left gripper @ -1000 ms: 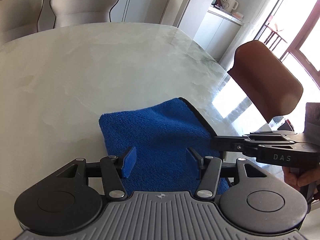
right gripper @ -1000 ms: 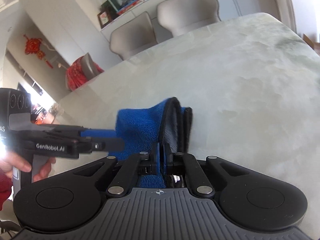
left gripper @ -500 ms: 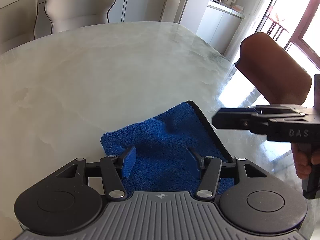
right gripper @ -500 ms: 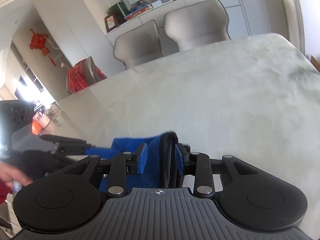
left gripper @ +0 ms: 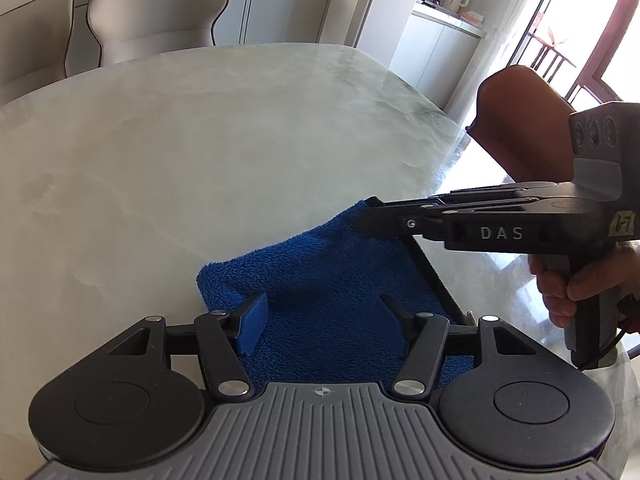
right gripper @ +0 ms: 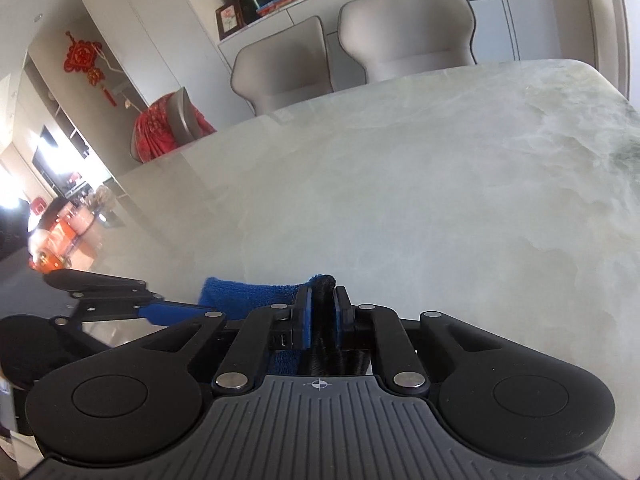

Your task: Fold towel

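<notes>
A folded blue towel (left gripper: 324, 280) with a dark hem lies on the pale marble table (left gripper: 200, 152). My left gripper (left gripper: 320, 324) is open and hovers over its near part, holding nothing. My right gripper (right gripper: 323, 314) is shut on the towel's dark-edged far right corner (right gripper: 322, 308) and holds it raised off the table. It shows from the side in the left wrist view (left gripper: 372, 220), at the lifted corner. The left gripper's fingers (right gripper: 96, 292) show at the left of the right wrist view, beside the towel (right gripper: 248, 292).
Two grey chairs (left gripper: 156, 16) stand at the table's far side. A brown chair (left gripper: 524, 120) stands at the right edge, near a bright window. A red-draped chair (right gripper: 168, 128) stands beyond the table's left end.
My right gripper opened half a second ago, then shut again on the towel's far right corner and lifted it. The left gripper stayed open over the towel.
</notes>
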Tool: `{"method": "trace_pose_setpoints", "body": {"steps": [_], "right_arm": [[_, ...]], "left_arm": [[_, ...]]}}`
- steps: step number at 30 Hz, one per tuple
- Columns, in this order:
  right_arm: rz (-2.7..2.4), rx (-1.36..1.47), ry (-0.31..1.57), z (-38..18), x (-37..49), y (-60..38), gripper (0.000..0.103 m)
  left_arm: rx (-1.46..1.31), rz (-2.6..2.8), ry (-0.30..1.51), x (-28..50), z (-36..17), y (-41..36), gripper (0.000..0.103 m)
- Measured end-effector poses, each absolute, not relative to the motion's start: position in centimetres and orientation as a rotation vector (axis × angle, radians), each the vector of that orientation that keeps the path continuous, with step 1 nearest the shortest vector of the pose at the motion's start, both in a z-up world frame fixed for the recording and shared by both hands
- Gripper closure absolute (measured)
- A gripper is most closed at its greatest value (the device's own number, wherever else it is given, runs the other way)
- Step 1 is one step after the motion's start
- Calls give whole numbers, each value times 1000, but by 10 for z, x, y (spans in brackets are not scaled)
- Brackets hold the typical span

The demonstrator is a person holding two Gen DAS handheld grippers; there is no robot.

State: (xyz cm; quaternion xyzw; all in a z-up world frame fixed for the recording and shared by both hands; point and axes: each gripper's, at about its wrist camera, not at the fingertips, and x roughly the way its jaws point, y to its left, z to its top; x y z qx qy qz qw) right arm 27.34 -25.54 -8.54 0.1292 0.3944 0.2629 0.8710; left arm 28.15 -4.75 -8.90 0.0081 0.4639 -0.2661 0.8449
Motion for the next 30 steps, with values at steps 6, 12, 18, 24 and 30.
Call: {"method": "trace_pose_setpoints", "body": {"steps": [6,12,18,24,30], "right_arm": [[536,370,790,-56,253,-266,92],[426,423,861,-76,266,-275,92],[372,406,938,-108,281,-276,92],[370,370,907,-101,253,-279,86],[405,328,917,-86,203,-279,85]], "left_arm": [[31,-589,973,283,-84,-51,40],[47,-597,987,289,-87,-57,38],[62,-606,997,294,-89,-63,37],[90,-614,996,294,-85,-69,36],[86,-614,960,294,-71,-68,36]]}}
